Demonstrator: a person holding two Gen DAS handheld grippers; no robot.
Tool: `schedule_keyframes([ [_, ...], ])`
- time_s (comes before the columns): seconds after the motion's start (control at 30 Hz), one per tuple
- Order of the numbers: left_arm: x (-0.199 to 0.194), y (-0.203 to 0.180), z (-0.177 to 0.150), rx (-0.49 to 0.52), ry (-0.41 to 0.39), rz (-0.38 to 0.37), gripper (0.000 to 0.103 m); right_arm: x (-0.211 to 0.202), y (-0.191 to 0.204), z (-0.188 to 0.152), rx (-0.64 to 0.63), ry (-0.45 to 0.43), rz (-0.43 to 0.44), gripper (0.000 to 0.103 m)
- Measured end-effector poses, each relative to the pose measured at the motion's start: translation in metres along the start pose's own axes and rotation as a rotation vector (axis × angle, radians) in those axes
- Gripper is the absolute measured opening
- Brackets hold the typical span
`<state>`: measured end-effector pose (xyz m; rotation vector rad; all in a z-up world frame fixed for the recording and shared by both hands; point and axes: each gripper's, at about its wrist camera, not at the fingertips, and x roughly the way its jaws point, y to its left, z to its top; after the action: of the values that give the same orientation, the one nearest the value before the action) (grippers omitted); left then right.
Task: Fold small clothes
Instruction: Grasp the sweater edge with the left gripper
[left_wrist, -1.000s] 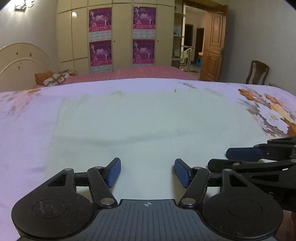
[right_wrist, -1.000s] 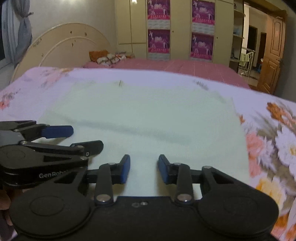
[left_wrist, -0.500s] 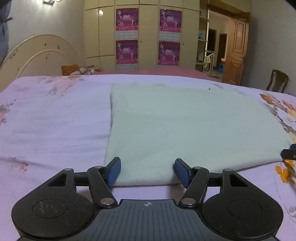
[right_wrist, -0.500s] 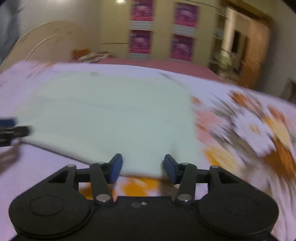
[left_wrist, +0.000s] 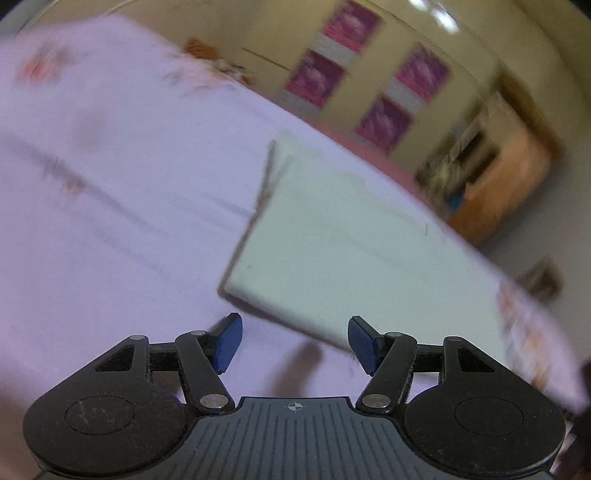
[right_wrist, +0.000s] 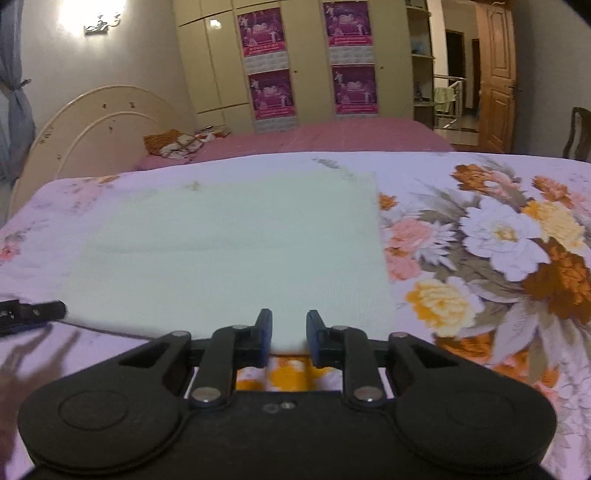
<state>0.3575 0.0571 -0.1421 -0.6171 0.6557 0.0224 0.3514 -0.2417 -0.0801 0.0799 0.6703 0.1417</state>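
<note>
A pale green cloth (right_wrist: 236, 251) lies flat and folded into a rectangle on the flowered bedspread (right_wrist: 498, 236). My right gripper (right_wrist: 289, 334) sits at the cloth's near edge, towards its right corner. Its jaws are closing with that edge between them, and a gap still shows between the pads. In the tilted, blurred left wrist view the cloth (left_wrist: 351, 251) lies just beyond my left gripper (left_wrist: 295, 341), which is open and empty near the cloth's near left corner. The left gripper (right_wrist: 33, 314) also shows at the left edge of the right wrist view.
A cream headboard (right_wrist: 96, 129) stands at the far left. Behind the bedspread is a pink bed (right_wrist: 332, 138), then a wardrobe with purple posters (right_wrist: 306, 62). A wooden door (right_wrist: 496, 74) and a chair (right_wrist: 578, 133) are at the far right.
My left gripper slid left along the cloth's near edge to its left corner and rolled. My right gripper shifted to the right corner, and its jaws widened, then narrowed.
</note>
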Motion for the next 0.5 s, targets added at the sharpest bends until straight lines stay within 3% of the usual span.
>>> schedule_keyframes([
  [0.17,0.016,0.022,-0.002,-0.25,-0.074,-0.09,0.064,0.011,0.017,0.004,0.006,0.001,0.062,0.023],
  [0.43,0.065,0.01,0.004,-0.343,-0.183,-0.129,0.063,0.049,0.019,0.023,0.129,0.013,0.153,0.01],
  [0.47,0.072,0.008,0.011,-0.341,-0.189,-0.121,0.053,0.055,0.02,0.026,0.134,0.01,0.156,0.01],
  [0.5,0.081,0.007,0.014,-0.349,-0.177,-0.105,0.034,0.06,0.02,0.029,0.138,0.007,0.159,0.01],
])
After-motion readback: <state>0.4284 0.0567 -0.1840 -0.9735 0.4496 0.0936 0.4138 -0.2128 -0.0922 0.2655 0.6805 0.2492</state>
